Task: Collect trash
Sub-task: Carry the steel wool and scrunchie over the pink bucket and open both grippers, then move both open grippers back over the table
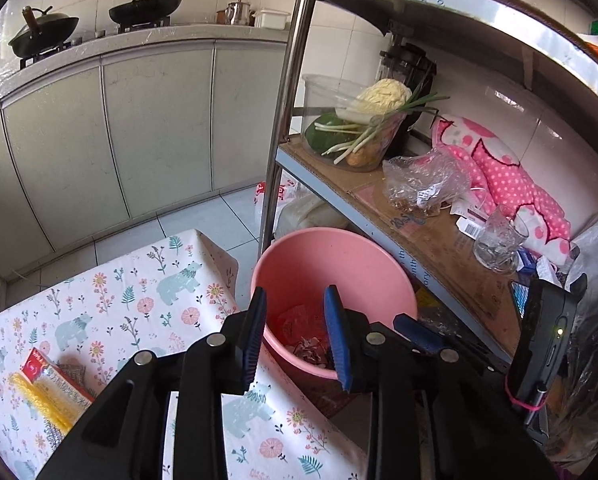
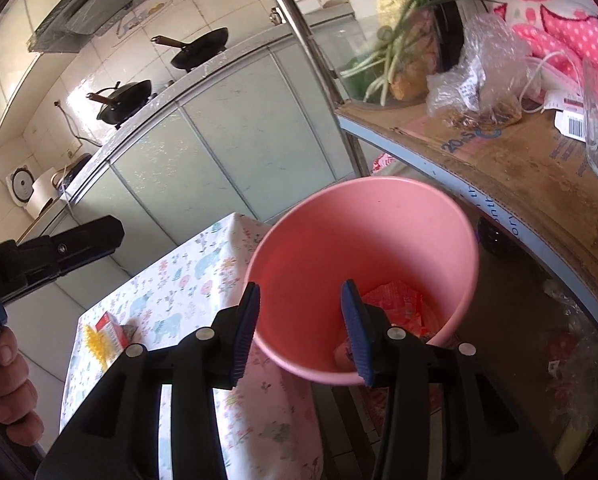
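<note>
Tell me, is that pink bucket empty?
No, the pink bucket already has stuff at its bottom: a crumpled red wrapper and other scraps show in the right wrist view.

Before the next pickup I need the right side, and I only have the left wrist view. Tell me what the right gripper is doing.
Observer: The right gripper is open with nothing between its fingers, pointing into the pink bucket.
Operator: Now check my left side from that camera.
Observer: A hand at the picture's left edge holds the left gripper by its handle.
</note>
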Available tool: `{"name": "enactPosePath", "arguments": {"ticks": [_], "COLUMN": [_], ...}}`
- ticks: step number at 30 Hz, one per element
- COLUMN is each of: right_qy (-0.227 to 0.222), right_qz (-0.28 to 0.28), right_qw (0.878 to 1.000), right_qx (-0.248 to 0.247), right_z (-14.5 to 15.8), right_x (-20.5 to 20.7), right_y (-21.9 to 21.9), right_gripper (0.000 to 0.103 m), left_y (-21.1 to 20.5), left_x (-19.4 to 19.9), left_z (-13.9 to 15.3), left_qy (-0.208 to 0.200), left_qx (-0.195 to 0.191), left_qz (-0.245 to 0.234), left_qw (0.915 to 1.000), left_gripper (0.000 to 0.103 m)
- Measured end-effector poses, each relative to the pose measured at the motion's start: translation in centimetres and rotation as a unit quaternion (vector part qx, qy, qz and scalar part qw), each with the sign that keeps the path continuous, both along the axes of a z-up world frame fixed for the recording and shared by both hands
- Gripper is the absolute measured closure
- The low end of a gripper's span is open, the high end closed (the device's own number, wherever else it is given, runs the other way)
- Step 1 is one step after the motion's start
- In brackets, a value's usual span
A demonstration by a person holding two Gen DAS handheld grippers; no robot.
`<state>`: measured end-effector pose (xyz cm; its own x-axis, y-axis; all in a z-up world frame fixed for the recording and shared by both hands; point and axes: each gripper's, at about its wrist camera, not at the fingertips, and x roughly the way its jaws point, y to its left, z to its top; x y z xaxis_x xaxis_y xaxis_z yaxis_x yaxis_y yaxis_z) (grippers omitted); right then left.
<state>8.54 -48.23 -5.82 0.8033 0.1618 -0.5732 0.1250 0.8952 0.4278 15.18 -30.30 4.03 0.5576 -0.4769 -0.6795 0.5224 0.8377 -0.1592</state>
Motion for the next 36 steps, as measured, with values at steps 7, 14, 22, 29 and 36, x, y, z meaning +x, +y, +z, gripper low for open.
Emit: {"name": "enactPosePath", "arguments": {"ticks": [7, 14, 22, 29, 36], "right_qy": [-0.017, -0.027, -0.028, -0.032, -0.019], "right_qz": [0.020, 0.020, 0.023, 0.055, 0.122], "right_qw": [1.000, 0.999, 0.999, 0.998, 0.992], "right_qx": [-0.013, -0.021, -0.021, -0.022, -0.012], "right_z": [1.7, 2.8, 3.3, 3.8, 3.6], "right_x": [-1.9, -3.8, -5.1, -5.8, -6.6], "right_y": [2.0, 3.0, 3.5, 5.2, 7.9], "right_gripper": [0.060, 0.060, 0.060, 0.060, 0.060], "left_y": [2.7, 4.9, 6.7, 9.7, 14.2], "left_x": [-2.2, -3.8, -5.3, -6.6, -8.2], "left_z": [1.8, 2.9, 3.8, 4.2, 4.0], "left_qy": [-0.018, -0.028, -0.032, -0.033, -0.035], "left_qx": [-0.008, -0.018, -0.023, -0.028, -0.031], "left_qz": [0.019, 0.030, 0.019, 0.018, 0.043], "left_qw": [0.9996, 0.9990, 0.9990, 0.9989, 0.9980], "left_gripper": [0.068, 0.068, 0.067, 0.067, 0.067]}}
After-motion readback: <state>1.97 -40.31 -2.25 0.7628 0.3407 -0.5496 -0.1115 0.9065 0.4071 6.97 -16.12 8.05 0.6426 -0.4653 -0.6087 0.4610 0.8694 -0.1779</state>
